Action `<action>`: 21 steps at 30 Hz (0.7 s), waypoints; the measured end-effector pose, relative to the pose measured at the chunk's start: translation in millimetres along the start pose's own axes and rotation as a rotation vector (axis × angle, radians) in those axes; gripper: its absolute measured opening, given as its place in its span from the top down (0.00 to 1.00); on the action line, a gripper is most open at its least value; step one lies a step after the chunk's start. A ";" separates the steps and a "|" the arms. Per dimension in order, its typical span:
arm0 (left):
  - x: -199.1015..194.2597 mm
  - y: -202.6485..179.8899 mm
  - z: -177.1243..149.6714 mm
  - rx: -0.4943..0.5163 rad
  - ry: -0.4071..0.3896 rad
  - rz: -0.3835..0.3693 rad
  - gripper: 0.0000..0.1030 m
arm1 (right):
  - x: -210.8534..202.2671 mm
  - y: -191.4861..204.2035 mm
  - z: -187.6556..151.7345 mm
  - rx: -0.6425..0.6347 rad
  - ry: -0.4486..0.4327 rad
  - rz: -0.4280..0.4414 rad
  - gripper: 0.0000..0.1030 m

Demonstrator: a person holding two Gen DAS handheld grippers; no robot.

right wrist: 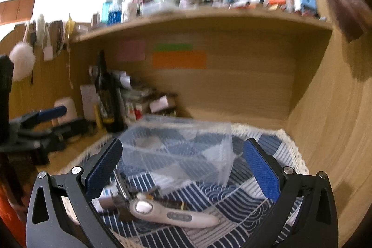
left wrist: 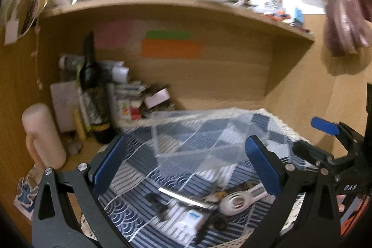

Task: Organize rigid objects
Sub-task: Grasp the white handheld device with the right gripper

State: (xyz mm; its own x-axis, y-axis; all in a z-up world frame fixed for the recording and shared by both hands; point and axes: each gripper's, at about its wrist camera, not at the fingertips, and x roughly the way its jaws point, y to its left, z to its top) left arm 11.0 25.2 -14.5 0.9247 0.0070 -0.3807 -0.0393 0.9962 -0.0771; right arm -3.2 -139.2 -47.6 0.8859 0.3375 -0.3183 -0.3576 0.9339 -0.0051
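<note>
A clear plastic organizer box [right wrist: 183,150] with dividers stands on a blue patterned mat [right wrist: 232,203]; it also shows in the left wrist view [left wrist: 200,134]. In front of it lies a pile of small objects: a white handheld tool [right wrist: 172,213] with a round head, a metal strip [right wrist: 121,185] and a white tube [right wrist: 104,200]. In the left wrist view the tool [left wrist: 241,199], metal strip [left wrist: 183,198] and a white-blue packet [left wrist: 188,221] lie between my fingers. My left gripper [left wrist: 186,169] is open and empty above them. My right gripper [right wrist: 183,169] is open and empty above the pile.
A wooden desk alcove [right wrist: 232,90] with a cluttered upper shelf [left wrist: 162,4] surrounds the mat. A dark bottle [left wrist: 93,90], boxes and a pink mug [left wrist: 41,134] stand at the back left. The right side wall [right wrist: 325,131] is close to the mat.
</note>
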 end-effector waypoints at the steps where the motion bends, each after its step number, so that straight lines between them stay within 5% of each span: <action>1: 2.8 5.7 -3.3 -0.009 0.016 0.015 0.05 | 6.4 0.1 -5.0 -0.006 0.030 0.005 0.00; 9: 28.6 44.1 -46.7 -0.041 0.196 0.105 0.26 | 51.9 10.5 -46.6 -0.028 0.269 0.090 0.00; 13: 44.2 52.4 -66.9 -0.056 0.279 0.115 0.29 | 72.2 19.2 -66.1 -0.054 0.394 0.163 0.03; 19: 68.1 51.8 -90.1 -0.038 0.386 0.091 0.42 | 90.8 25.9 -76.7 -0.093 0.463 0.187 0.15; 21: 77.6 50.5 -92.0 -0.033 0.420 0.054 0.50 | 95.0 26.1 -75.2 -0.105 0.472 0.205 0.27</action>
State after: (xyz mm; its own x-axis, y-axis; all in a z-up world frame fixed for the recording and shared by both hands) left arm 45.9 68.2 -132.8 0.6864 0.0163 -0.7271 -0.1016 0.9921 -0.0737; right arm 49.4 -91.8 -149.2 0.5738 0.3998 -0.7148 -0.5588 0.8292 0.0152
